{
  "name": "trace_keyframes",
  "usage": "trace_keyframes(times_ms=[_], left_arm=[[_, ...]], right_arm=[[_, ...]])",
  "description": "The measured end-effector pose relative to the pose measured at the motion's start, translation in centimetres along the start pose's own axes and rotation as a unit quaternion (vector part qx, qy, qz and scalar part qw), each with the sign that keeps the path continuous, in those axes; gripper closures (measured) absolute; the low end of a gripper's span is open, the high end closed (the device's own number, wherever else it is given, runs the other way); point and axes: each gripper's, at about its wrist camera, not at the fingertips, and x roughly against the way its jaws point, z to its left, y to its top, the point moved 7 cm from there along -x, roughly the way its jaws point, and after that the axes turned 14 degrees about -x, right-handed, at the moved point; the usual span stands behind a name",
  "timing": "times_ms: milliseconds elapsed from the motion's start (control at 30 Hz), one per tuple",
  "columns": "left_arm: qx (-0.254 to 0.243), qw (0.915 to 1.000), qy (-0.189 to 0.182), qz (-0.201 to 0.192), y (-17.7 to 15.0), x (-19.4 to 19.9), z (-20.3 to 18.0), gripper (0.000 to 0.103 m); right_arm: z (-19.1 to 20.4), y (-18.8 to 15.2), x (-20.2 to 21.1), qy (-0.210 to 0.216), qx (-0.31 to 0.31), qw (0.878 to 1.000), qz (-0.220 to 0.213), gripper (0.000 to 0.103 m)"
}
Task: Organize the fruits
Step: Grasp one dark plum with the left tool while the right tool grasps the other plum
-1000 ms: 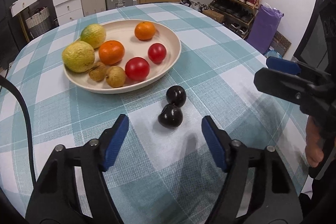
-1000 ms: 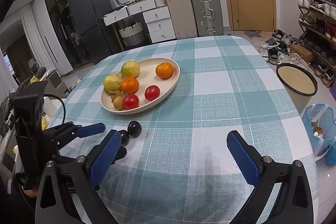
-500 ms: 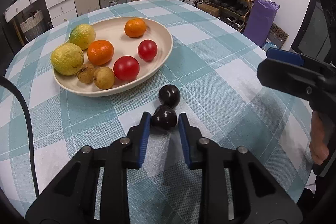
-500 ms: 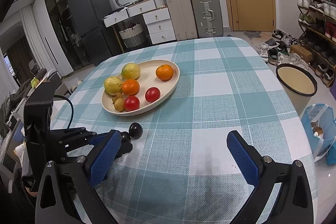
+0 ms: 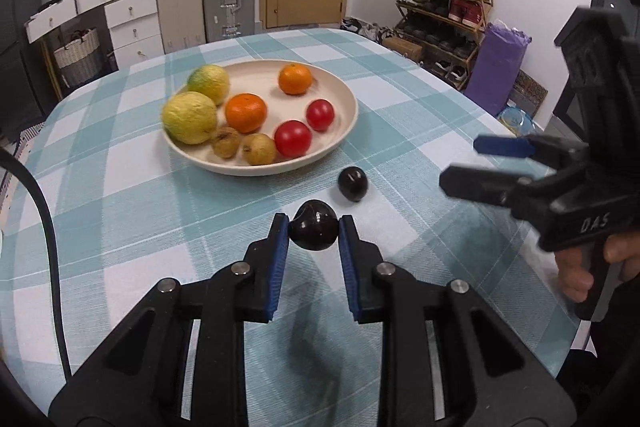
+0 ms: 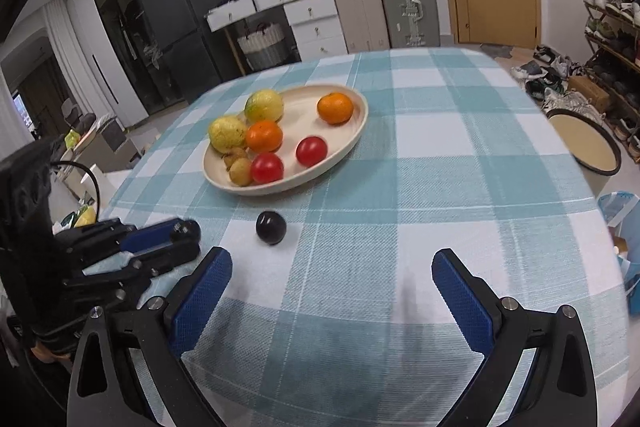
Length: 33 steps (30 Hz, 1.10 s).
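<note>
Blue-padded fingers (image 5: 282, 247) of the left gripper (image 5: 314, 233) clench a glossy dark round plum (image 5: 314, 230), lifted just above the teal-and-white checked bench (image 5: 400, 99). Its twin, a second dark plum (image 5: 352, 183), lies on the cloth near the cream oval plate (image 5: 348, 123) of fruit. Right gripper (image 6: 332, 279) fingers stand spread wide, holding nothing.

The tablecloth (image 6: 440, 187) is woven cloth, matt and coarse-textured. The plate (image 5: 348, 95) looks smooth and matt. The dark plum (image 5: 314, 230) is glossy. The tomatoes (image 5: 293, 138) shine; the yellow fruit (image 5: 189, 118) looks rough-skinned.
</note>
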Motion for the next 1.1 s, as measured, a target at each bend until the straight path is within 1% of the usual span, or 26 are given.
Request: trace_keyframes(times_ms=[33,100,167,200,333,400,433,633,700,767,933,1000,1100], left_arm=[[0.007,1.0000,0.002,-0.003,0.0,0.2,0.4,0.081],[0.015,0.9999,0.003,-0.007,-0.1,0.9,1.2,0.081],[0.023,0.9996,0.007,-0.015,0.0,1.5,1.9,0.081],[0.025,0.9995,0.006,-0.018,0.1,1.8,2.2,0.081],[0.041,0.9988,0.013,-0.025,0.1,2.5,3.3,0.081],[0.045,0.9985,0.017,-0.026,0.0,2.6,3.7,0.081],[0.046,0.9985,0.017,-0.025,-0.1,2.5,3.9,0.081],[0.056,0.9978,0.022,-0.026,-0.3,2.5,4.6,0.081],[0.057,0.9978,0.022,-0.026,-0.3,2.5,4.7,0.081],[0.060,0.9976,0.024,-0.027,-0.3,2.5,4.8,0.081],[0.063,0.9973,0.026,-0.027,-0.3,2.5,5.0,0.081],[0.064,0.9972,0.026,-0.028,-0.3,2.5,5.1,0.081],[0.066,0.9971,0.026,-0.029,-0.2,2.5,5.2,0.081]], right_arm=[[0.4,-0.2,-0.6,0.003,0.002,1.000,0.012,0.004],[1.2,-0.7,-1.7,0.009,0.012,0.999,0.034,0.029],[2.1,-1.0,-2.9,0.004,0.027,0.998,0.056,0.030],[2.6,-1.1,-3.3,0.006,0.034,0.998,0.056,0.032],[4.3,-1.2,-4.4,0.012,0.056,0.997,0.061,0.035],[4.7,-1.3,-5.0,0.013,0.058,0.996,0.069,0.045],[4.8,-1.4,-5.3,0.012,0.060,0.995,0.072,0.047],[5.6,-1.1,-6.0,0.006,0.073,0.995,0.071,0.050],[5.7,-1.1,-6.2,0.001,0.077,0.995,0.069,0.058],[5.9,-1.0,-6.4,-0.003,0.080,0.994,0.068,0.059],[6.1,-0.8,-6.7,-0.015,0.086,0.994,0.064,0.068],[6.0,-0.7,-6.7,-0.021,0.088,0.994,0.060,0.074],[5.8,-0.5,-6.6,-0.021,0.086,0.994,0.058,0.078]])
